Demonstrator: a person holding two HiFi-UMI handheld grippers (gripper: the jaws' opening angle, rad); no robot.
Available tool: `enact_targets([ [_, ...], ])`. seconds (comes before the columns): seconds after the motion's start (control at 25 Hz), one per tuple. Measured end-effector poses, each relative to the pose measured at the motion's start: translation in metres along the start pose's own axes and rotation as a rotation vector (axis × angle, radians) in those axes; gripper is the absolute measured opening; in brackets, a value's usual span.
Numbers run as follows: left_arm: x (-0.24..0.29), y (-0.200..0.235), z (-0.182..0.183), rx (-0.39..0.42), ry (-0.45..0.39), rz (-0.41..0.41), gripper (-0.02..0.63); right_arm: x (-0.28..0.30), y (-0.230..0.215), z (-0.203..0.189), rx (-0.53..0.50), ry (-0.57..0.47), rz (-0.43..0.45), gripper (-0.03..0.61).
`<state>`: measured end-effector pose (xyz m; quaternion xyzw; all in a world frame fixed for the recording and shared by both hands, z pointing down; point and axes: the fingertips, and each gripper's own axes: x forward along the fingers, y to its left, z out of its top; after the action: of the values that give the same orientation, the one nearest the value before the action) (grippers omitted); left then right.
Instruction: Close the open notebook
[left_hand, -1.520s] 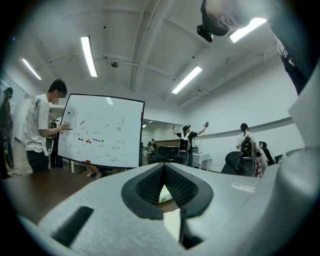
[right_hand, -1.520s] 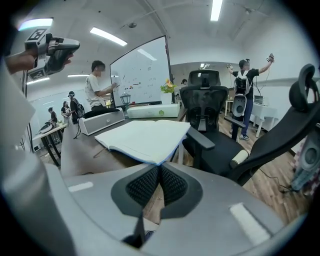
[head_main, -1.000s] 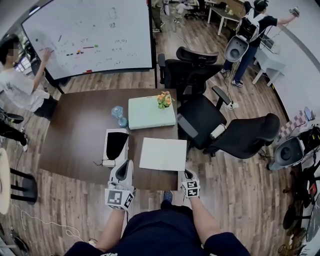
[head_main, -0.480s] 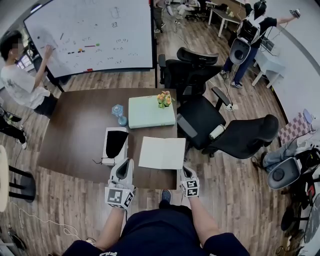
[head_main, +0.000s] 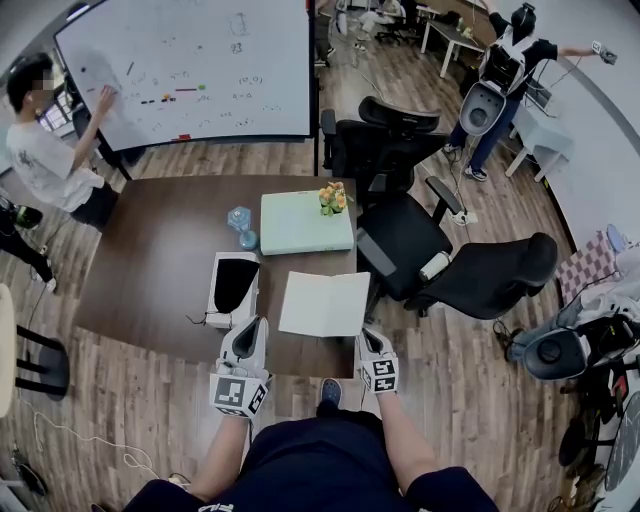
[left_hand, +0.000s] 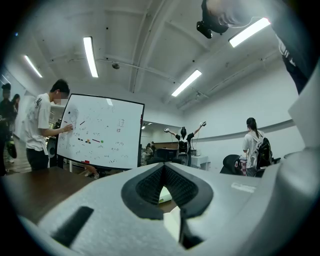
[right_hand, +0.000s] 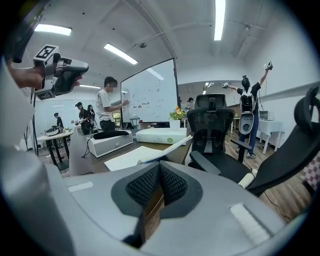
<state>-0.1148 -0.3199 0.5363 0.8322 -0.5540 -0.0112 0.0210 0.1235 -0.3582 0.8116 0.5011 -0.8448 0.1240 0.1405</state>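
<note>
The open notebook (head_main: 320, 303) lies white and flat near the front edge of the dark wooden table (head_main: 150, 260), a little right of centre. In the right gripper view the notebook (right_hand: 132, 156) shows its right page curling up a little at the edge. My left gripper (head_main: 248, 328) hangs at the table's front edge, just left of the notebook, jaws shut on nothing. My right gripper (head_main: 372, 342) sits off the front right corner, close to the notebook's near right corner, also shut and empty. Neither touches the notebook. The left gripper (left_hand: 163, 167) points upward toward the room; the right gripper (right_hand: 160, 167) points along the table.
A white case with a black inside (head_main: 232, 290) stands left of the notebook. Behind it lie a pale green box (head_main: 305, 222), flowers (head_main: 330, 198) and blue glassware (head_main: 240, 228). Black office chairs (head_main: 400, 240) crowd the table's right side. A person (head_main: 45, 160) writes at the whiteboard (head_main: 190, 70).
The notebook's right page looks slightly more raised and the spread narrower than before. Both grippers stay almost where they were, still shut.
</note>
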Motion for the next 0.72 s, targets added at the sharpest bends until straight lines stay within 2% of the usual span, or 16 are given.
enact_targets([
  [0.48, -0.011, 0.003, 0.011, -0.01, -0.018, 0.001, -0.006, -0.006, 0.019, 0.027, -0.015, -0.042, 0.039, 0.008],
  [0.72, -0.02, 0.008, 0.005, -0.018, -0.003, 0.01, -0.006, -0.003, 0.034, 0.036, -0.031, -0.057, 0.06, 0.008],
])
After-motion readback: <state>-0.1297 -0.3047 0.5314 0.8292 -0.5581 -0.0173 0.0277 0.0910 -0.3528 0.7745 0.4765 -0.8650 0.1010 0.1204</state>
